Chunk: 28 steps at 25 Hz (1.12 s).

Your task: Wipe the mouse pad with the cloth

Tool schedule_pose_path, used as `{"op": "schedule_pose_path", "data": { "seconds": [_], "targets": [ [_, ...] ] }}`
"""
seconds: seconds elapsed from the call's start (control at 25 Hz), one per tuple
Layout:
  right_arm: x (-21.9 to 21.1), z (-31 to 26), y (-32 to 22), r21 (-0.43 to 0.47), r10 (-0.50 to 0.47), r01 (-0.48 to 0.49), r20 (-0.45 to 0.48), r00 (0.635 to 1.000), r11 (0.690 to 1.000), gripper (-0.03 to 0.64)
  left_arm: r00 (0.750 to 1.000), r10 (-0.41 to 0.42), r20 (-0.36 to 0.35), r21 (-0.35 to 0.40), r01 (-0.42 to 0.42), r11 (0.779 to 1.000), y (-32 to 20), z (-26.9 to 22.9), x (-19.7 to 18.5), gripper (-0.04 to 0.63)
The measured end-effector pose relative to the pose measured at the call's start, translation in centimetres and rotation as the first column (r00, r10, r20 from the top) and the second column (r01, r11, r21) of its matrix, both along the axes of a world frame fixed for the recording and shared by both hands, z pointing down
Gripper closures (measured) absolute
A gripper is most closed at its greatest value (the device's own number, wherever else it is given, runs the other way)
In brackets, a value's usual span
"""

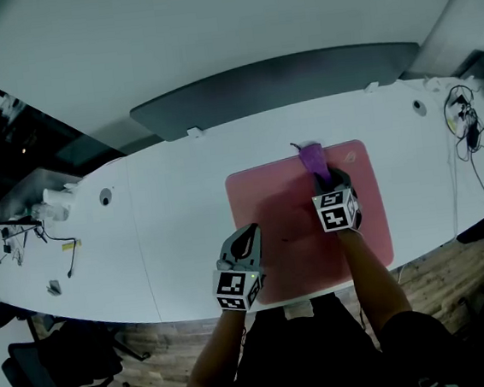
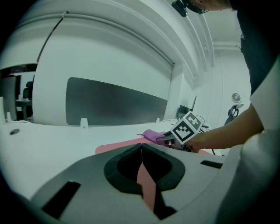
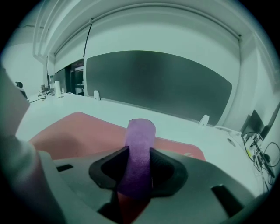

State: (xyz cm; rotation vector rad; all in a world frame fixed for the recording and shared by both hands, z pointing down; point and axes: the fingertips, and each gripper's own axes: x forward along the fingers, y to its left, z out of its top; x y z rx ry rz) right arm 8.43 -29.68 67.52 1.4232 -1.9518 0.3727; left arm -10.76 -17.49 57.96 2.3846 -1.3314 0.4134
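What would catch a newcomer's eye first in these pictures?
The pink mouse pad in the middle of the long white desk stands out first. At its far edge the right tool grips a purple cloth, the brightest thing in view. The left tool, shut and empty, is at the pad's near left edge.

A long white table (image 1: 184, 212) runs left to right, with a dark grey partition panel (image 1: 282, 81) standing along its far edge in small white clips. Two round cable holes (image 1: 105, 196) pierce the top, one toward each end. Loose black cables (image 1: 477, 142) lie at the right end. Wood-plank floor (image 1: 444, 270) shows on the near side, with a black office chair (image 1: 50, 367) at near left. A plain white wall (image 2: 105, 52) rises behind the panel.
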Motion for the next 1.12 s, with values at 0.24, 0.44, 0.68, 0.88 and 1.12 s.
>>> {"op": "schedule_pose_path", "data": {
  "seconds": [0.24, 0.44, 0.68, 0.88, 1.12],
  "targets": [
    [3.6, 0.0, -0.4, 0.0, 0.037, -0.037, -0.028, 0.999, 0.999, 0.46, 1.0, 0.001, -0.002, 0.009, -0.001, 1.0, 0.0, 0.0, 1.5, 0.574],
    [6.4, 0.0, -0.7, -0.002, 0.066, -0.066, -0.067, 0.996, 0.998, 0.462, 1.0, 0.017, 0.006, -0.008, -0.017, 1.0, 0.1, 0.0, 2.5, 0.574],
    [10.5, 0.0, -0.8, 0.025, 0.122, -0.12, -0.099, 0.988, 0.992, 0.483, 1.0, 0.016, 0.01, 0.008, -0.016, 1.0, -0.4, -0.4, 4.0, 0.574],
    [13.0, 0.0, -0.8, 0.023, 0.146, -0.145, -0.114, 0.983, 0.989, 0.486, 0.999, 0.031, 0.028, 0.024, -0.032, 0.999, -0.2, -1.2, 5.5, 0.574],
    [15.1, 0.0, -0.9, 0.076, 0.183, -0.174, -0.141, 0.973, 0.982, 0.489, 0.998, 0.041, 0.051, 0.034, -0.043, 0.999, 0.0, -1.9, 6.2, 0.574]
  ]
}}
